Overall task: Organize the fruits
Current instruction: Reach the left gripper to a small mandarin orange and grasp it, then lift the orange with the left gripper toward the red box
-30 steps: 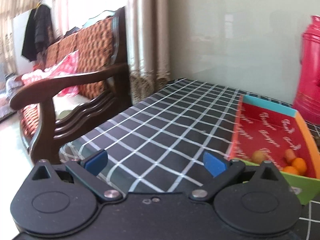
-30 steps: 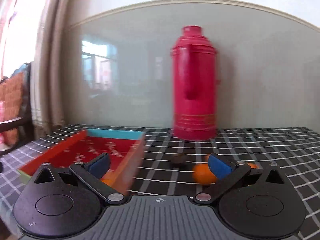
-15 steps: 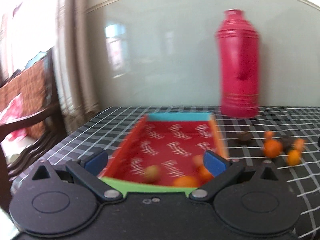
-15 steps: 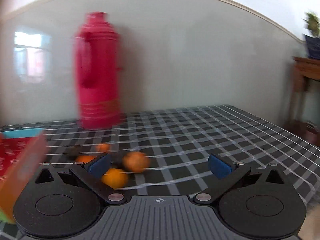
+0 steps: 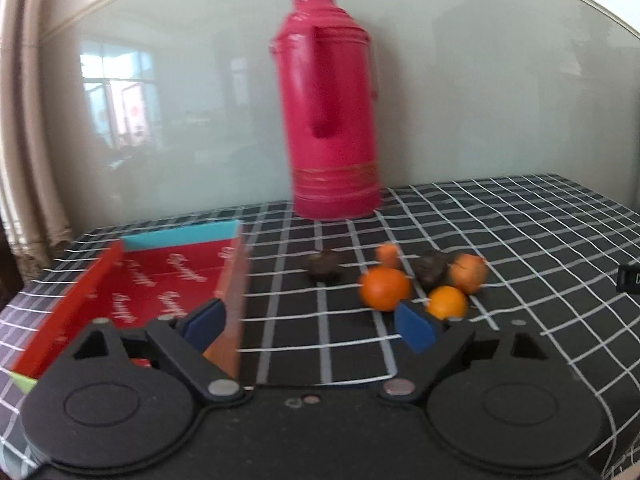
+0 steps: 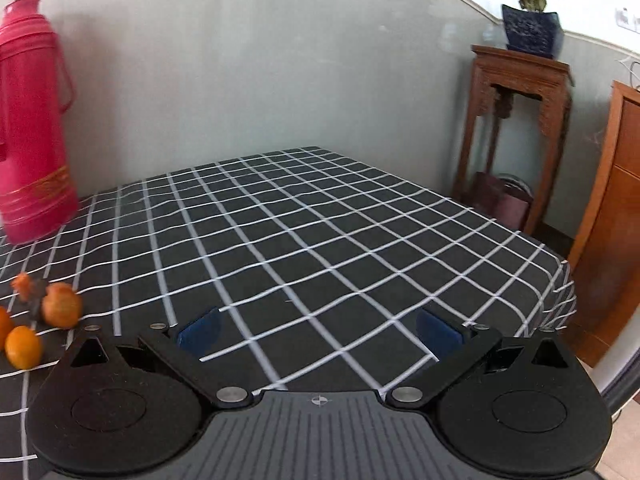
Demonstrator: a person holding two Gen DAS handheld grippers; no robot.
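Ahead of left gripper [image 5: 310,326], jaws apart & empty: oranges [image 5: 385,289] loose on tablecloth [image 5: 500,240], box [image 5: 176,280] front-left. Step: reach; next, centre on nearest orange. Right gripper [image 6: 318,330] apart, empty; oranges far left.

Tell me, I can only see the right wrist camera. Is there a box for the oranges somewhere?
Observer: Yes. A red tray with a blue end wall lies on the checked tablecloth, left of the loose fruit, in the left wrist view.
Operator: Is the left gripper holding an orange?
Observer: No. The left gripper is open and empty, facing the oranges.
Operator: Are there only oranges?
Observer: No. A dark brown fruit lies between the tray and the nearest orange; another dark one sits among the oranges. What kind, I cannot tell.
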